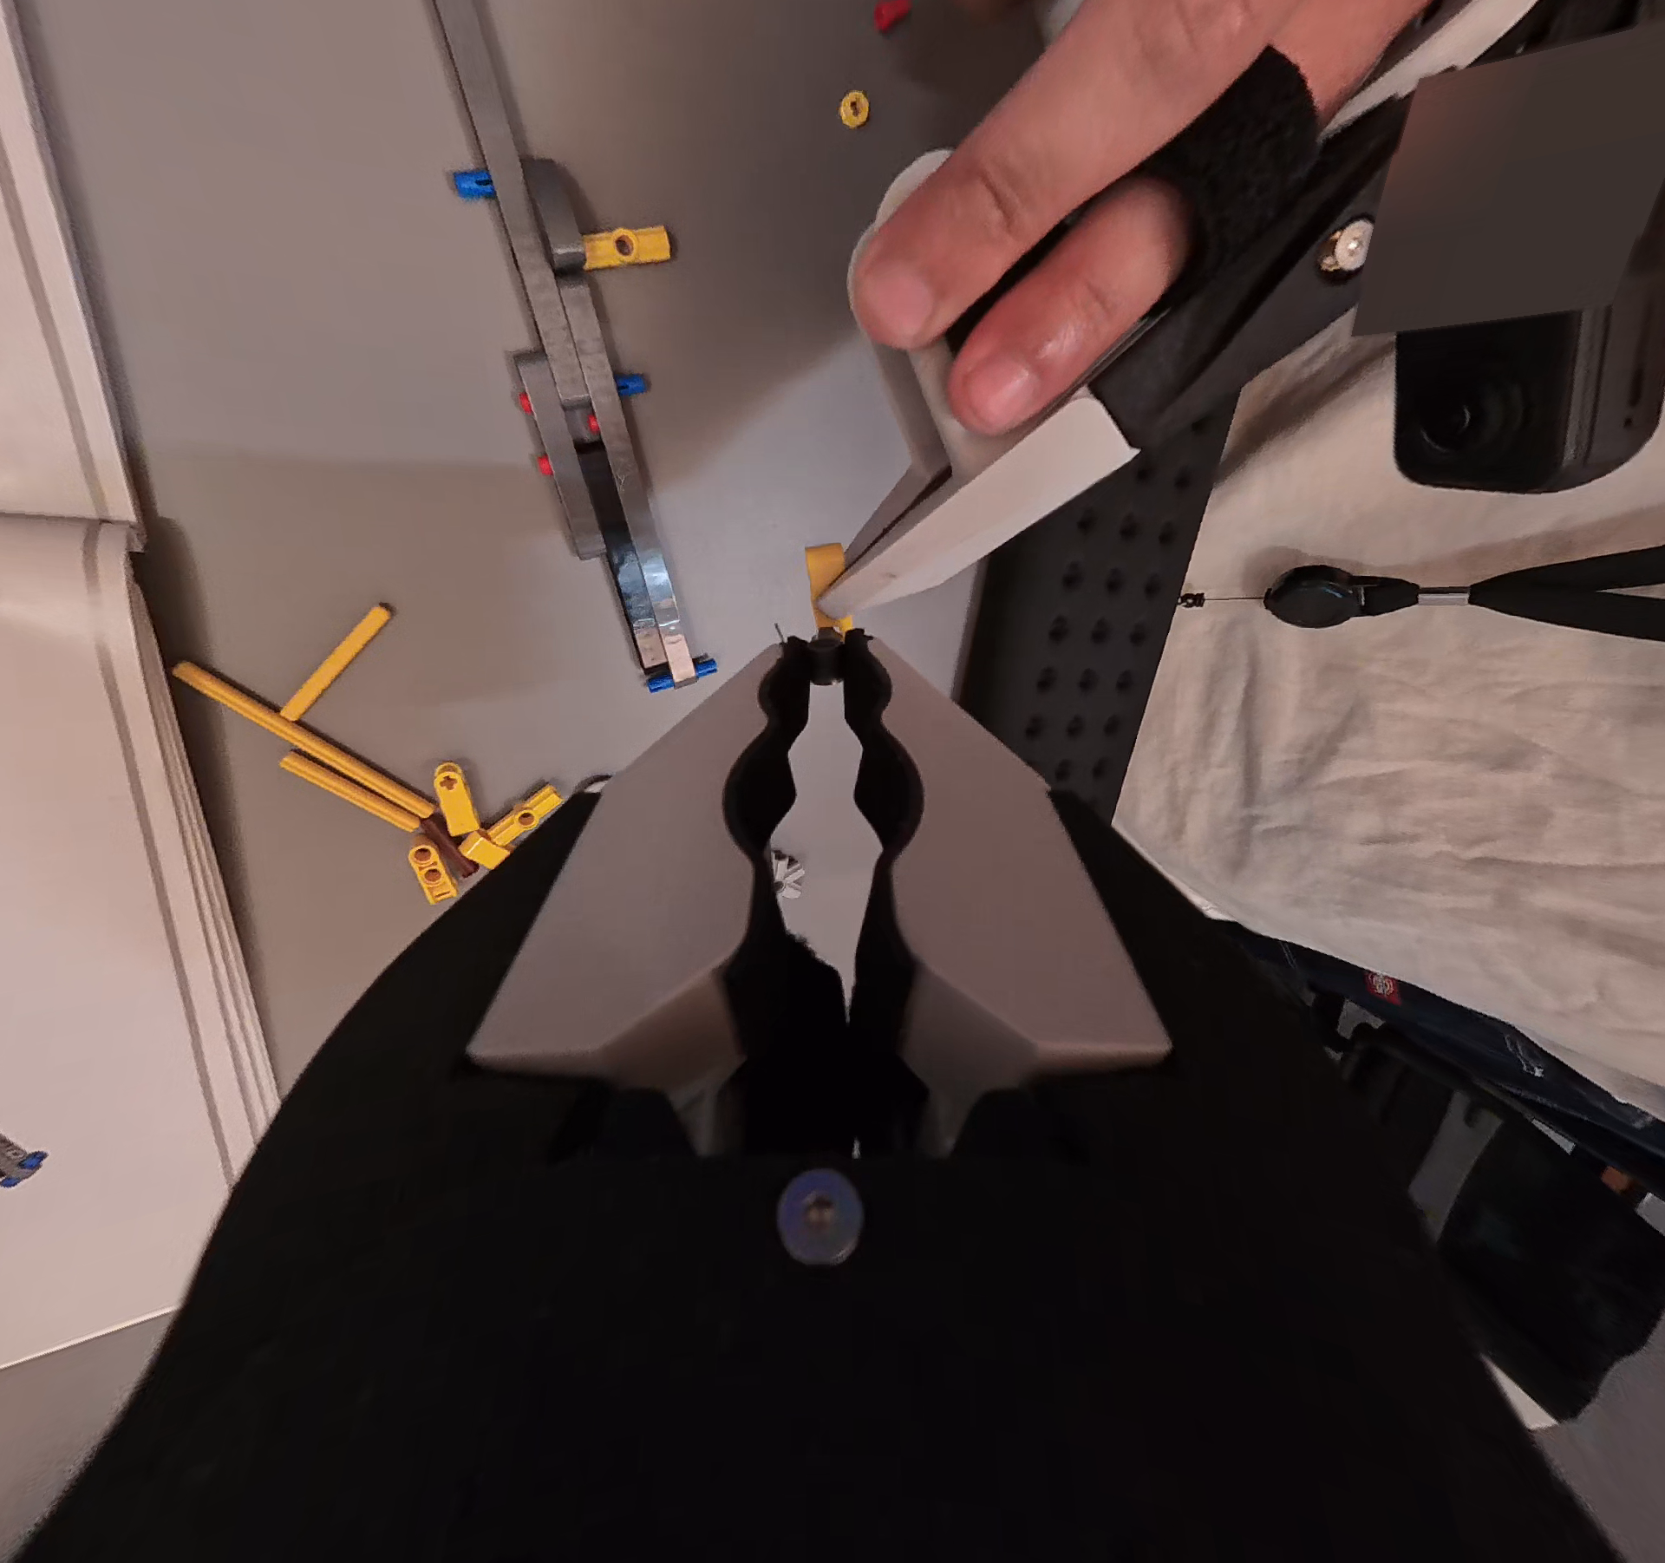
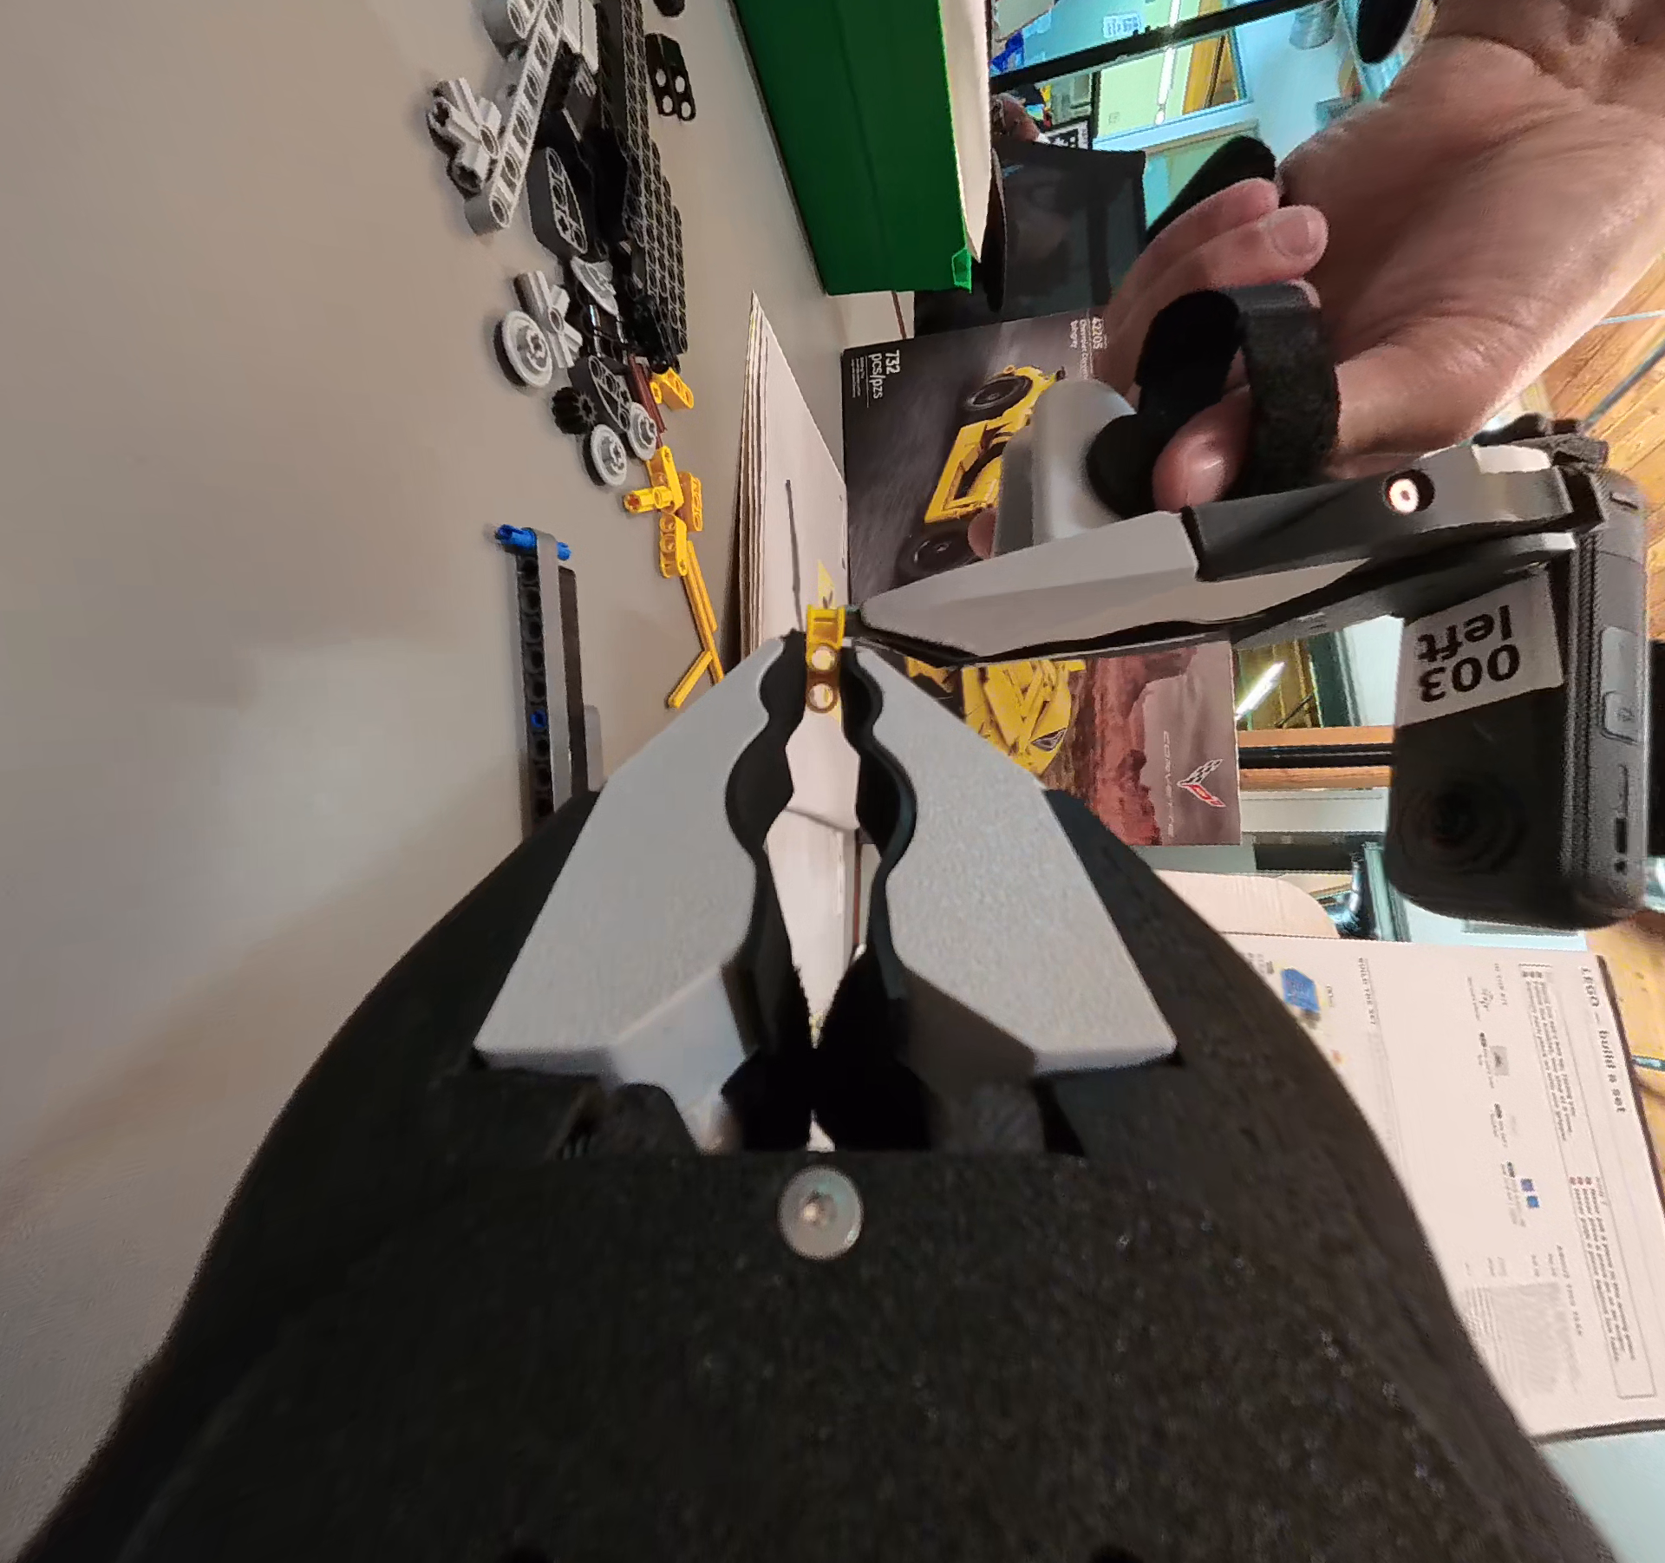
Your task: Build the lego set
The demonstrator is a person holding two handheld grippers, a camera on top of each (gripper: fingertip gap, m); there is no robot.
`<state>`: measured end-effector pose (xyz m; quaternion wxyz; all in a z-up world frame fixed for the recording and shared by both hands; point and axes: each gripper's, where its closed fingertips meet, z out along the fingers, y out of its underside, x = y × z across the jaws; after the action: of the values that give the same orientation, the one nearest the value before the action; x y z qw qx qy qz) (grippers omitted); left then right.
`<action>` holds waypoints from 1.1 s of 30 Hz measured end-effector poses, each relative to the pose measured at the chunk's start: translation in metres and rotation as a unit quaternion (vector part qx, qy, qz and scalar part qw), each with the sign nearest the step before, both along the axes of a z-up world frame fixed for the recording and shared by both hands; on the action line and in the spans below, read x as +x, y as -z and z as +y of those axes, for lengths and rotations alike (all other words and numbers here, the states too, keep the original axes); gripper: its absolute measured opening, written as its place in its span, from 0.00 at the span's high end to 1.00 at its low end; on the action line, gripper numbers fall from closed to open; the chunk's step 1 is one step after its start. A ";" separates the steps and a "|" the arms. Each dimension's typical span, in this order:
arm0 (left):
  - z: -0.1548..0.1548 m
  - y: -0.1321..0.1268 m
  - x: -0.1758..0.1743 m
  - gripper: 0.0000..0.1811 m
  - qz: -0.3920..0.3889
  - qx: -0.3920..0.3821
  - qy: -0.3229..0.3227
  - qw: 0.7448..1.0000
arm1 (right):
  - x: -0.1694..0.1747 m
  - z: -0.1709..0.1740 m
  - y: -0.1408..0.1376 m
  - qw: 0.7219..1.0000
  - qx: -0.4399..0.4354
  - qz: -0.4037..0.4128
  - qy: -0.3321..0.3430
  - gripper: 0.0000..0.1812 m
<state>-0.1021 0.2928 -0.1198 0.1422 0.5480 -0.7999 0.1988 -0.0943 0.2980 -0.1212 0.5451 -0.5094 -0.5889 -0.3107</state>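
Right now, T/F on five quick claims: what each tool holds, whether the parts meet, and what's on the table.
1. The right tool grips a yellow beam. True.
2. The left tool is empty. False: it pinches a small dark pin.
3. The two tools' tips are far apart. False: they nearly meet at the beam.
4. Loose yellow axles lie on the table. True.
5. The box shows a red car. False: a yellow one.
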 end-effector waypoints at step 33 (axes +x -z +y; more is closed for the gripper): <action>-0.059 -0.068 -0.029 0.97 -0.164 -0.293 0.201 0.920 | -0.036 -0.058 -0.063 0.887 -0.172 0.364 -0.227 0.96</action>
<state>-0.1311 0.2340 -0.0515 0.2003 0.2690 -0.8114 0.4786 -0.1307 0.2403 -0.0585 0.6808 -0.5248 -0.4928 0.1350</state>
